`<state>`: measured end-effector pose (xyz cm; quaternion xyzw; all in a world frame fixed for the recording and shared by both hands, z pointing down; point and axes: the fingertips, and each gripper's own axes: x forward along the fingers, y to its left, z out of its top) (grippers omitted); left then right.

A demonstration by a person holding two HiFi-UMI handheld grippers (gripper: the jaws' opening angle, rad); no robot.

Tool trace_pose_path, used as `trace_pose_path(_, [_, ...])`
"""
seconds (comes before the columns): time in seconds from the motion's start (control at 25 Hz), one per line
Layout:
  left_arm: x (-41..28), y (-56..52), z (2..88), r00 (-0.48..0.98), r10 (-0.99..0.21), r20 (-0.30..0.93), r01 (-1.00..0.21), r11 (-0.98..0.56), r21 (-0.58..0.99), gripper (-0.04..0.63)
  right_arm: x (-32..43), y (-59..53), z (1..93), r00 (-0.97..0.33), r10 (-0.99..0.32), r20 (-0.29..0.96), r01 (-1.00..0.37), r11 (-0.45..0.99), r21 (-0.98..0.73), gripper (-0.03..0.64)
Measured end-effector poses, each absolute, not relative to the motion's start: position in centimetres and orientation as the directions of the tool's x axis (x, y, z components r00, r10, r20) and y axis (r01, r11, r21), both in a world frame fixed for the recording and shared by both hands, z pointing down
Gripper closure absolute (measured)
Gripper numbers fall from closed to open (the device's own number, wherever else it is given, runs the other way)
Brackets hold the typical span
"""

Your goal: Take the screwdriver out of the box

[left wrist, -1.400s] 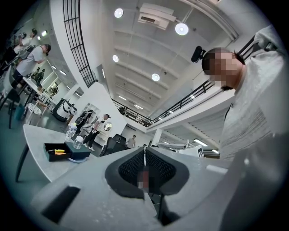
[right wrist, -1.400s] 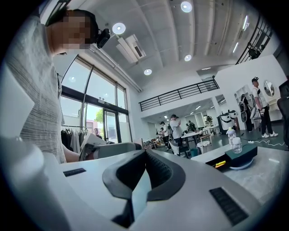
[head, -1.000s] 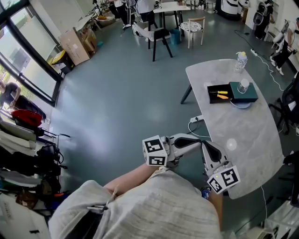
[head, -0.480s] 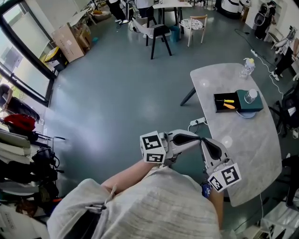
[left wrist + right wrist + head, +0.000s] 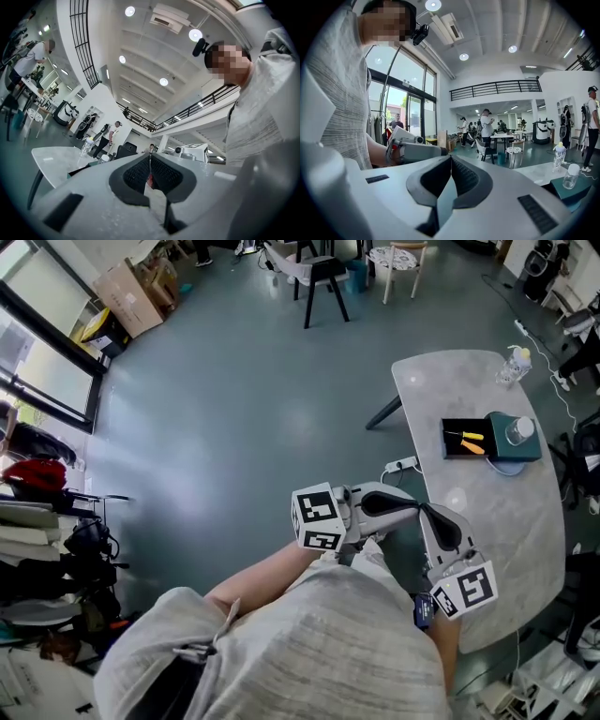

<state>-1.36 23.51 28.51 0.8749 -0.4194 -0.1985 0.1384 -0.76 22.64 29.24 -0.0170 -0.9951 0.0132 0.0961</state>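
Head view: we find the screwdriver (image 5: 468, 437) lying inside the black box (image 5: 449, 452) on the grey table (image 5: 492, 521). Both the left gripper (image 5: 150, 159) and the right gripper (image 5: 450, 160) are closed on nothing, well apart from it.

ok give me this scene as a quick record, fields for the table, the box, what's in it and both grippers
table: grey, oblong, to the person's right
box: black, open, on the table's far half
contents: two yellow-handled tools; which one is the screwdriver cannot be told
beside box: teal case, clear bottle on top
left gripper: shut, empty
right gripper: shut, empty
task: not begun, tools in box
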Motion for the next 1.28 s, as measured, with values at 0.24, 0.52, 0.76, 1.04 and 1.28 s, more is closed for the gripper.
trace_pose_path(0.24, [-4.1,18.0,28.7,0.580,-0.791,-0.194,-0.692,-0.604,0.396,0.572,-3.6,17.2,29.5,-0.983,0.059,0.174,0.052,0.998,-0.045,0.606])
trace_pose_path(0.52, [-5.6,10.0,28.7,0.618,-0.772,-0.149,-0.683,-0.621,0.385,0.572,-5.1,9.2,29.6,-0.988,0.046,0.145,0.038,0.998,-0.059,0.606])
trace_pose_path(0.76, [-4.6,3.9,29.4,0.640,-0.760,-0.110,-0.678,-0.626,0.385,0.572,-4.1,3.2,30.3,-0.989,0.036,0.144,0.024,0.996,-0.086,0.606])
trace_pose_path(1.04, [-4.3,0.1,31.5,0.663,-0.746,-0.055,-0.673,-0.627,0.392,0.572,-3.9,-0.4,32.3,-0.983,0.034,0.178,0.019,0.996,-0.086,0.606])
trace_pose_path(1.28, [-4.4,-2.6,32.9,0.700,-0.712,-0.047,-0.636,-0.652,0.412,0.572,-4.1,-3.1,33.7,-0.972,0.012,0.234,-0.002,0.998,-0.058,0.606])
